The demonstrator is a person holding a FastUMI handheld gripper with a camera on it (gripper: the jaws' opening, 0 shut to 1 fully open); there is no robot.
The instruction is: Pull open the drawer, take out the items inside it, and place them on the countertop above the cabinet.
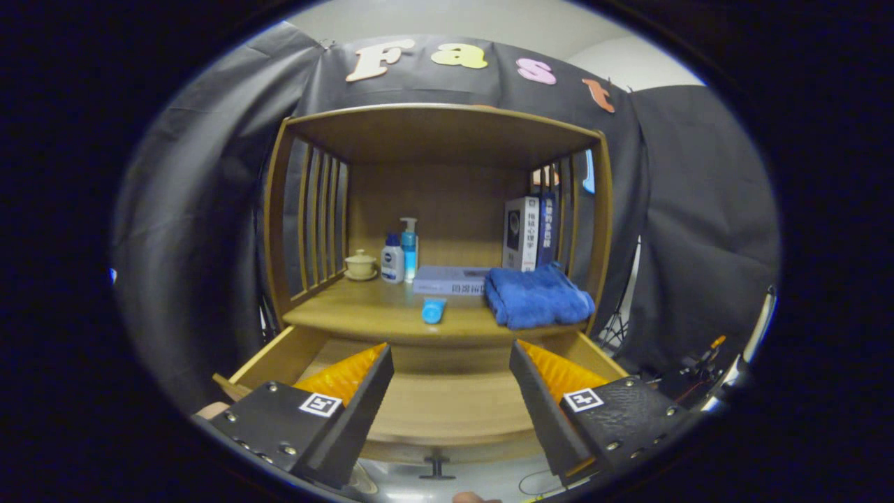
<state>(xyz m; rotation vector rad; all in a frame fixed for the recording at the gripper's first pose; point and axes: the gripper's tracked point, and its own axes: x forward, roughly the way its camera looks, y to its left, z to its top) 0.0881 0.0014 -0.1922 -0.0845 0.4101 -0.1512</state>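
- Two fingers of the gripper stand spread wide apart above the pulled-out drawer, gripping nothing.
- The drawer's wooden floor lies bare between the fingers.
- On the countertop beyond them a folded blue towel sits at the right, a small blue tube just left of it.
- Further back: a flat box, two bottles, a lidded cup and upright books against the cabinet rear wall.
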